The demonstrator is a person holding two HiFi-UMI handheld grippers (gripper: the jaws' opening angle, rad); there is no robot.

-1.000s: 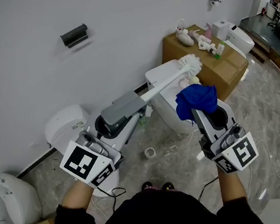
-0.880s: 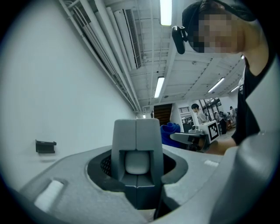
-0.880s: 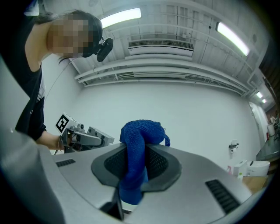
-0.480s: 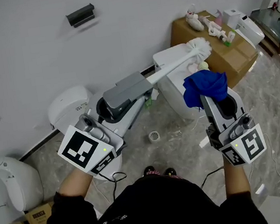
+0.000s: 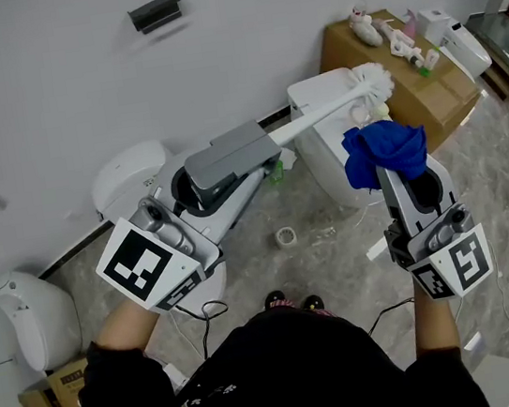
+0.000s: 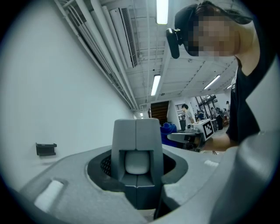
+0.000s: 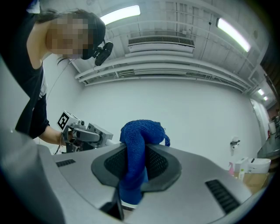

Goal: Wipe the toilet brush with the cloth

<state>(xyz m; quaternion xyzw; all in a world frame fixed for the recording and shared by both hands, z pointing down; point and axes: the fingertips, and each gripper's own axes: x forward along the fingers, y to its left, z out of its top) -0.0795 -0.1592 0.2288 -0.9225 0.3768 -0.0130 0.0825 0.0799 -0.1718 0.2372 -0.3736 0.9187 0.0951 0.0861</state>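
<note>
Left gripper (image 5: 197,189) points level, reaching up and right in the head view. Its jaws are clamped on the grey handle (image 6: 135,148) of the toilet brush (image 5: 318,122). The white shaft runs on to the bristle head (image 5: 372,85).

Right gripper (image 5: 401,183) tilts slightly upward, jaws closed on the blue cloth (image 5: 384,150), which bunches above them (image 7: 135,140).

The cloth sits just below the bristle head in the head view; no contact is visible.

The brush end hangs over a white toilet tank (image 5: 324,164), with a cardboard box (image 5: 428,96) just beyond it and the wall (image 5: 48,86) close behind. Open floor (image 5: 328,253) lies below the two grippers.

Compared with a second ago, both grips and the gap between cloth and bristles are unchanged; only the framing has shifted.
</note>
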